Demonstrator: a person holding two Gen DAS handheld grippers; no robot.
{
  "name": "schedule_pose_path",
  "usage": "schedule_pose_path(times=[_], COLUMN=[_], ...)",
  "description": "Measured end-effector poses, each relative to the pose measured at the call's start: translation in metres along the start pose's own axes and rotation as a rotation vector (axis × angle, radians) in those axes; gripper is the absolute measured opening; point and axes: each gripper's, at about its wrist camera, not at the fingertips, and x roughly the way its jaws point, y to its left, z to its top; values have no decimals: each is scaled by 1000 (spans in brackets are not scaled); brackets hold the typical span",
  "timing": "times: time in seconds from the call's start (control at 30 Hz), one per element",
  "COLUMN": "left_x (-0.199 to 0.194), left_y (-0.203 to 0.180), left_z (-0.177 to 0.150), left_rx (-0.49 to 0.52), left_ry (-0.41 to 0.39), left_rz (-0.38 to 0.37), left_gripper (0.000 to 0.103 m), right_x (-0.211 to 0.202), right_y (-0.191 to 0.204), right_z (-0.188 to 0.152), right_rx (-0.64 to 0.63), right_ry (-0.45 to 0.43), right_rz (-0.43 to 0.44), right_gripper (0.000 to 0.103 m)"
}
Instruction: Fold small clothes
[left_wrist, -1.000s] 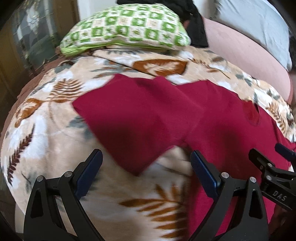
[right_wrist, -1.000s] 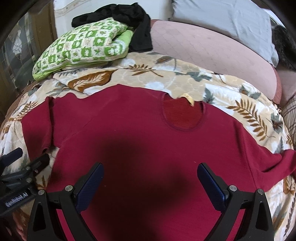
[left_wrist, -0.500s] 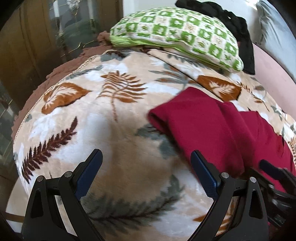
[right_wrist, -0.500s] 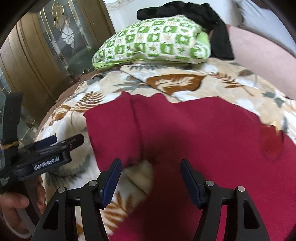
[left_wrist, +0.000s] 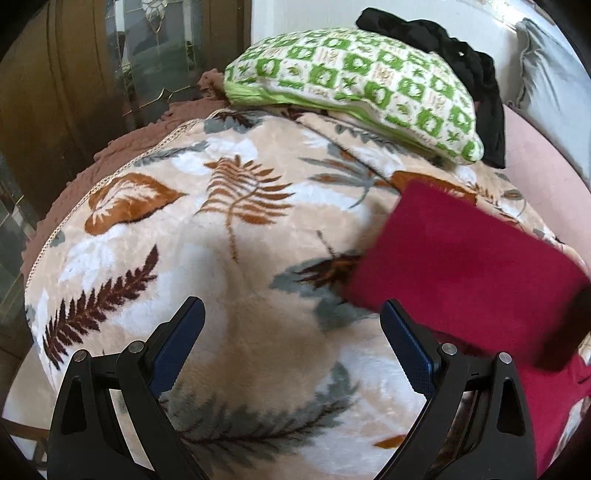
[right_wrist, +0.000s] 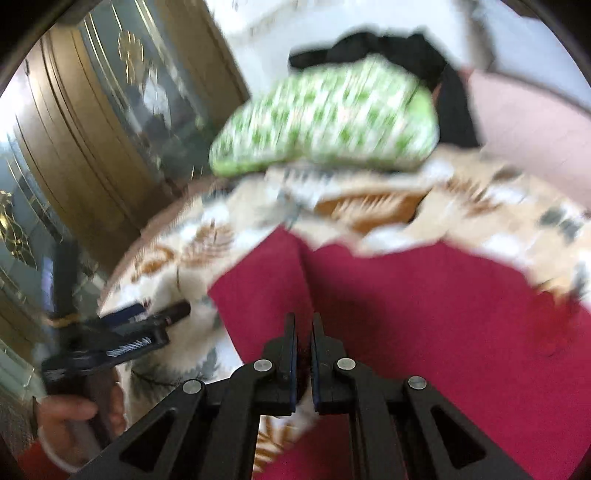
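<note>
A dark red T-shirt (right_wrist: 424, 314) lies spread on a leaf-patterned blanket (left_wrist: 229, 229). My right gripper (right_wrist: 303, 328) is shut on the shirt near the underarm of its left sleeve (right_wrist: 258, 288); red cloth shows between the pads. In the left wrist view the sleeve (left_wrist: 461, 269) lies at the right, blurred. My left gripper (left_wrist: 291, 325) is open and empty over bare blanket, left of the sleeve. It also shows in the right wrist view (right_wrist: 147, 314), left of the shirt.
A green-and-white patterned pillow (left_wrist: 362, 88) lies at the head of the bed with black clothing (left_wrist: 461, 66) behind it. A pink sheet (right_wrist: 535, 122) and grey pillow (left_wrist: 554, 85) are at the right. Wooden glass-panelled doors (left_wrist: 74, 92) stand close on the left.
My right gripper closed from wide open onto the shirt by the left sleeve. My left gripper swung left, away from the shirt, and stayed open.
</note>
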Motion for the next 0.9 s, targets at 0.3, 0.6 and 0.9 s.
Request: schedule_pose_path(times=[0.3,0.6,0.9], left_x=[-8,-3,40], left_y=[-61,-124,-167], left_z=[-3,0,-16], left_rx=[100,200,292], left_ry=[-2,-3,74], left_rz=[-40,-65,-17], left_gripper=[96,96,96], right_x=[-83,-51,-52], right_y=[-131,-234,-225], right_z=[-8,-77,-65], right_rx=[120,343,159], right_ry=[57,260,199], right_rz=[-382,-481,-599], right_gripper=[5,5,5])
